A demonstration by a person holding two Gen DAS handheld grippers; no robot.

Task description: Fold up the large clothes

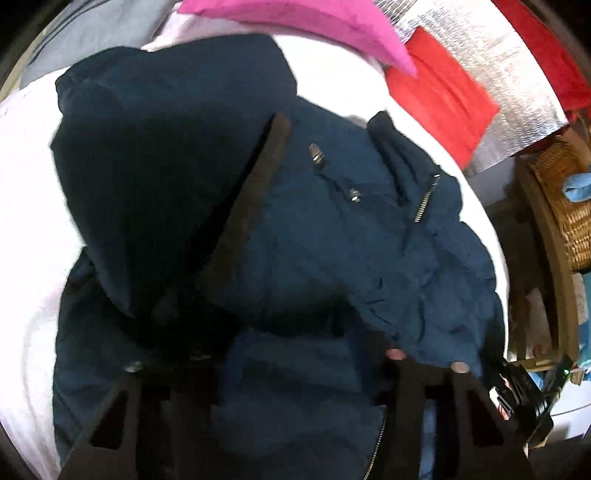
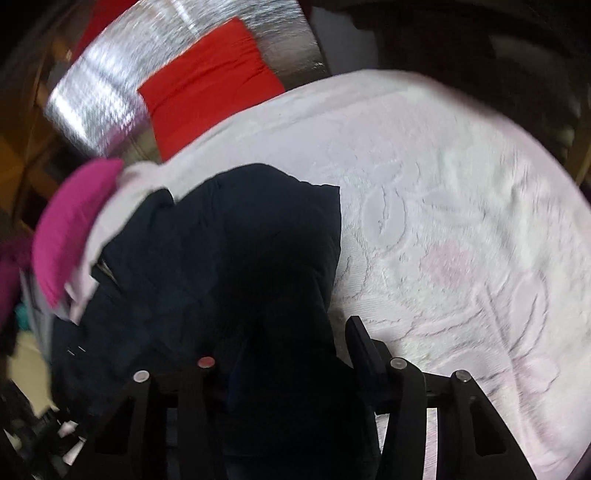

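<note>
A navy padded jacket with a hood, metal snaps and a zip lies bunched on a pale embossed bedspread. In the left wrist view my left gripper sits low on the jacket. Thick fabric fills the gap between its fingers and hides their tips. In the right wrist view the jacket looks almost black. My right gripper is closed on its near edge: the right fingertip presses against the cloth, and the left finger is buried under it.
The bedspread spreads wide to the jacket's right. A pink cloth, a red cloth and a silver foil mat lie beyond the jacket. A wicker basket stands past the bed's right edge.
</note>
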